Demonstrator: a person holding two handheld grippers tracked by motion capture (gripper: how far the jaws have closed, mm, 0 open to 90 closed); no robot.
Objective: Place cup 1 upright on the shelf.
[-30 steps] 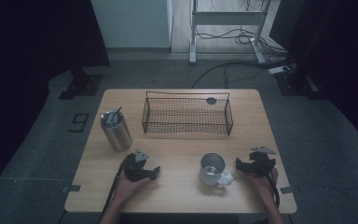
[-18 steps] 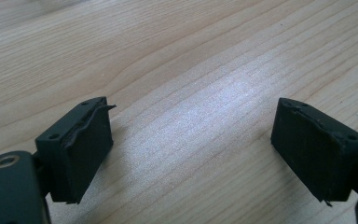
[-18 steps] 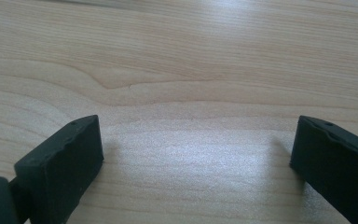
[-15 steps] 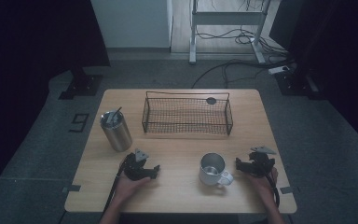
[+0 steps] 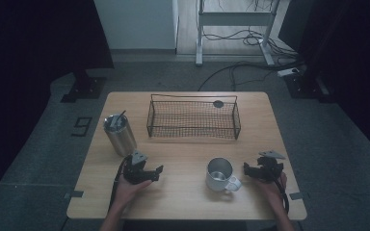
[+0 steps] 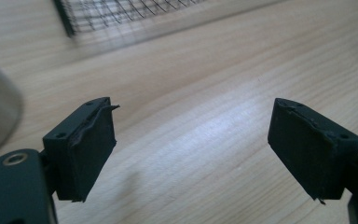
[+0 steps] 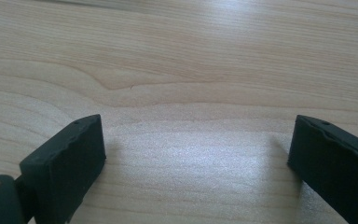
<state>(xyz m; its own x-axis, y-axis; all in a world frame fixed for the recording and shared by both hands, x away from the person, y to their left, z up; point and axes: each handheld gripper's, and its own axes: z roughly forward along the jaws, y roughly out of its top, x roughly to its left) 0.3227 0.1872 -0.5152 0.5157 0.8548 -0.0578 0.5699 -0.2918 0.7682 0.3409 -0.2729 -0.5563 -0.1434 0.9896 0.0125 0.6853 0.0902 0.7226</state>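
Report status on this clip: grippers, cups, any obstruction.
Left gripper and right gripper open, empty, above the table. Steel tumbler and mug upright, untouched. Nothing between grippers and cups.

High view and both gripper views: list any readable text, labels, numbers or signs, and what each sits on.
"9": a dark numeral marked on the grey floor, just left of the table; it could equally be a 6 seen from the other side.
Tumbler, mug, wire basket: no lettering legible at this size.
Left gripper and right gripper jaws: plain black, no markings.
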